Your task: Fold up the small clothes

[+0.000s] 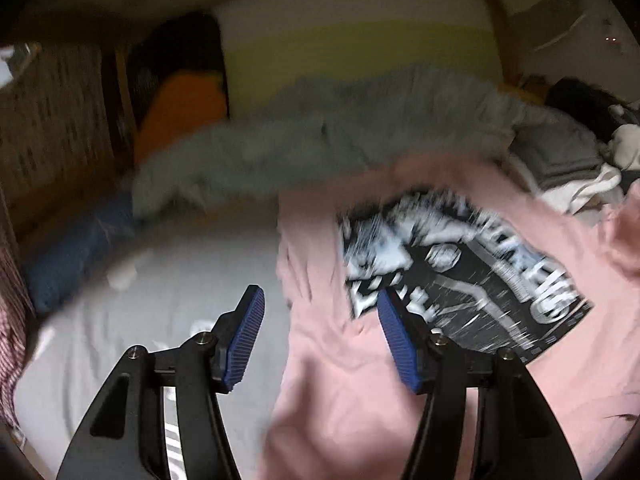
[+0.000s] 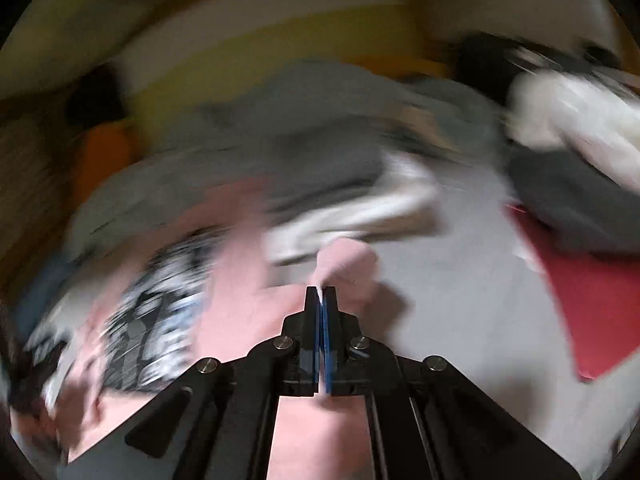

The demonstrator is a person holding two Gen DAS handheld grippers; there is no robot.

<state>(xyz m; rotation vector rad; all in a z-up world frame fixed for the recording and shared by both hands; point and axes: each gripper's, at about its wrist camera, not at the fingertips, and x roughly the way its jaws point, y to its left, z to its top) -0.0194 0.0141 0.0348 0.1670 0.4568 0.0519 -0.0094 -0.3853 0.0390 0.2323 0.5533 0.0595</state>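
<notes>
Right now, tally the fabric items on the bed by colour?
Pink: 1, the printed t-shirt, pinched by the right gripper
Grey-blue: 1, blanket
Red: 1, cloth
Orange: 1, cushion
Blue: 1, pillow
Total: 5; the blurry white/grey pile is uncounted.

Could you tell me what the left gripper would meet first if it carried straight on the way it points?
Probably the pink shirt: the open left gripper points at its left edge, beside the grey sheet. Blur leaves the depth unclear.
</notes>
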